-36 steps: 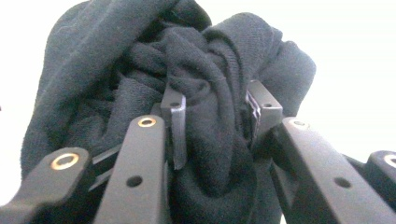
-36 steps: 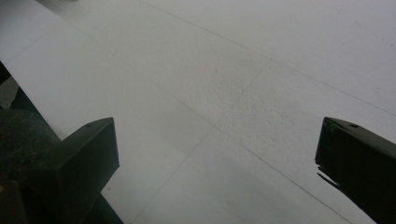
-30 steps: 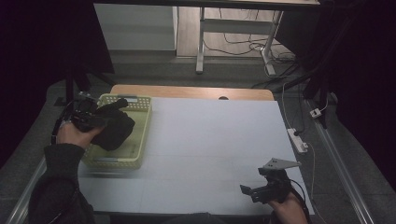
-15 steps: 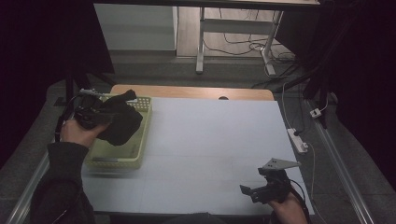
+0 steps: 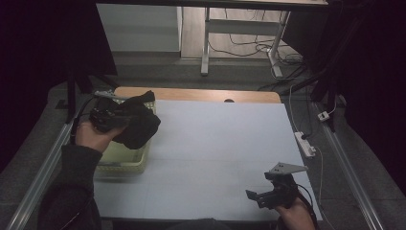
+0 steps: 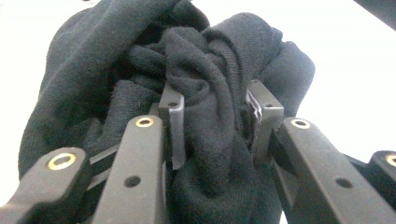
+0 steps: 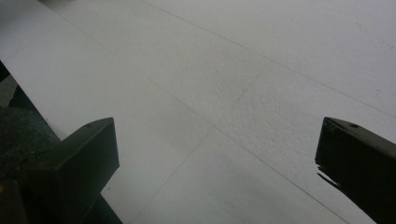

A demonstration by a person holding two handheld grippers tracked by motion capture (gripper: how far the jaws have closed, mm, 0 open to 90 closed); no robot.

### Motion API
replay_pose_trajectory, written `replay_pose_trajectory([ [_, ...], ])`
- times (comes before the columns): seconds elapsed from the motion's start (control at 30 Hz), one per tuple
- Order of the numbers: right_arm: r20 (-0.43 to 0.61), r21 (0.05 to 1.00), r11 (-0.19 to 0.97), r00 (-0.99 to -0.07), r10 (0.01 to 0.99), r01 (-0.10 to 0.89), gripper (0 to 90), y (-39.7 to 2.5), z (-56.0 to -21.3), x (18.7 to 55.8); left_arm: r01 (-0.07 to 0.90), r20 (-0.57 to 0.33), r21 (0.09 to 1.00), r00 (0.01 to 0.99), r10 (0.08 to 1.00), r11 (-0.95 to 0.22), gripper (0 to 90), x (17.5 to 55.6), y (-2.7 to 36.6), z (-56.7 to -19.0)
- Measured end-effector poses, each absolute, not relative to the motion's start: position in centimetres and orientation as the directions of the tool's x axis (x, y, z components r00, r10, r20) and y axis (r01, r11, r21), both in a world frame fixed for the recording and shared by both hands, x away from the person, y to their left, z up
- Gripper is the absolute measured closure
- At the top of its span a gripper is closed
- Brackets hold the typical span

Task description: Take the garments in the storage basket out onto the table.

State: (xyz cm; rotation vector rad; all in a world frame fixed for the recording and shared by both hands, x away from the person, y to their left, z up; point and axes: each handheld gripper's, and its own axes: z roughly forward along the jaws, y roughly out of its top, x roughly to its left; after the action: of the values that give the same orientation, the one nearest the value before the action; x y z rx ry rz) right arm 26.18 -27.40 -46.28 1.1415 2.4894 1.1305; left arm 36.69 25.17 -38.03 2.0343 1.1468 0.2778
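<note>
One black cloth (image 5: 136,125) is bunched up in the left claw (image 5: 122,117), which is closed tight on it; in the left gripper view a thick fold of the cloth (image 6: 210,140) sits pinched between the two jaws. The cloth hangs in the air over the near-right part of the pale yellow basket (image 5: 119,160) at the left side of the counter (image 5: 215,143). It looks lifted out, so I think the picking-up part is done and putting it down on the counter is left. I cannot tell if anything else is in the basket. Far to the right, the right claw (image 5: 261,195) waits near the front edge, wide open and holding nothing.
</note>
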Motion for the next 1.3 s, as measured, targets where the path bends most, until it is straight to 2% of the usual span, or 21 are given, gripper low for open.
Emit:
replay_pose_trajectory([
  [0.67,0.139,0.704,0.421,-0.692,0.708,0.572,0.0,-27.3,-46.3,26.3,0.586,-0.188,0.731,0.666,0.722,-0.35,65.6,37.8,20.2,-37.3],
  [1.3,0.141,0.702,0.42,-0.691,0.709,0.575,0.0,-27.3,-46.3,26.3,0.527,-0.133,0.709,0.753,0.644,-0.469,65.2,39.5,13.6,-38.6],
])
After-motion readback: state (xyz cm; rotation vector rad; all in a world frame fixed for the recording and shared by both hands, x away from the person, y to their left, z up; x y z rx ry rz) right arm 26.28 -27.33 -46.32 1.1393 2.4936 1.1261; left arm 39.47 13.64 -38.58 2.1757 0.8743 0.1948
